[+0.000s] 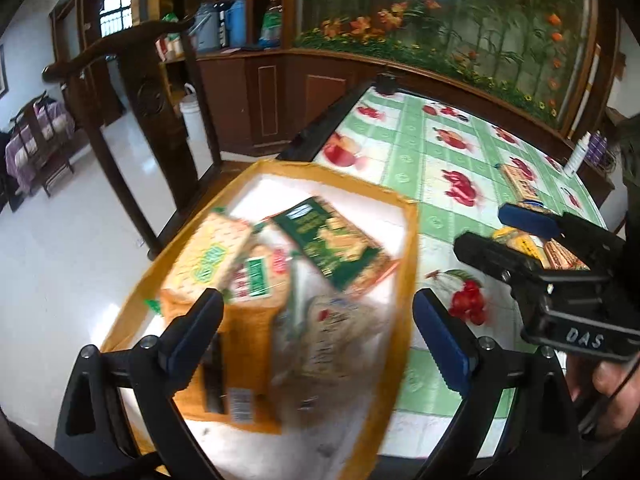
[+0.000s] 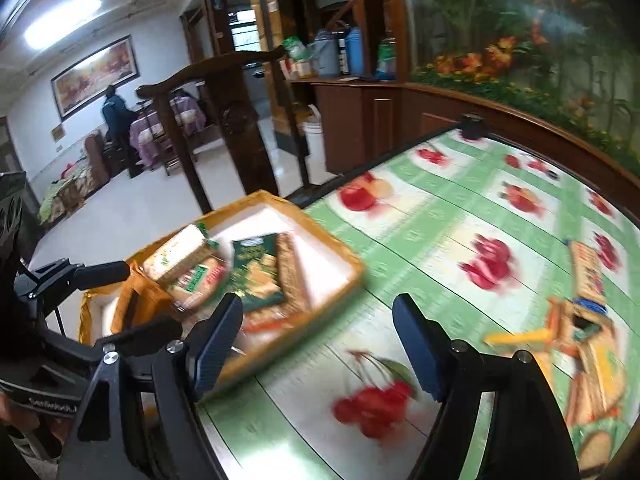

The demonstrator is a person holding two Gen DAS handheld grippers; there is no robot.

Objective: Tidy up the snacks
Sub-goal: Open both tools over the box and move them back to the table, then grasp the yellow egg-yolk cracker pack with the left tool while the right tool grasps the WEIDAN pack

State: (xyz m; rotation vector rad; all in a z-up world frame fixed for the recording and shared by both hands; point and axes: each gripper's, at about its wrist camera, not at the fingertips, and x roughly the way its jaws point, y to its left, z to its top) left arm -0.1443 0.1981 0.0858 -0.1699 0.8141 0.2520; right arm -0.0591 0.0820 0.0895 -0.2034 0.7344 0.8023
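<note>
A yellow-rimmed tray [image 1: 404,264] with a white floor sits at the table's near left corner; it also shows in the right wrist view [image 2: 344,260]. It holds several snack packs, among them a green box [image 1: 332,240] and a cream cracker pack [image 1: 208,256]. My left gripper [image 1: 320,332] is open and empty just above the tray's packs. My right gripper [image 2: 320,344] is open and empty over the tablecloth right of the tray; it shows at the right of the left wrist view [image 1: 492,232]. More snack packs [image 2: 592,344] lie on the table at the right.
A green checked tablecloth with fruit prints [image 1: 440,148] covers the table. A dark wooden chair [image 1: 132,92] stands beyond the tray. A white bottle [image 1: 576,156] stands at the table's far right. A wooden cabinet and a flower mural line the back.
</note>
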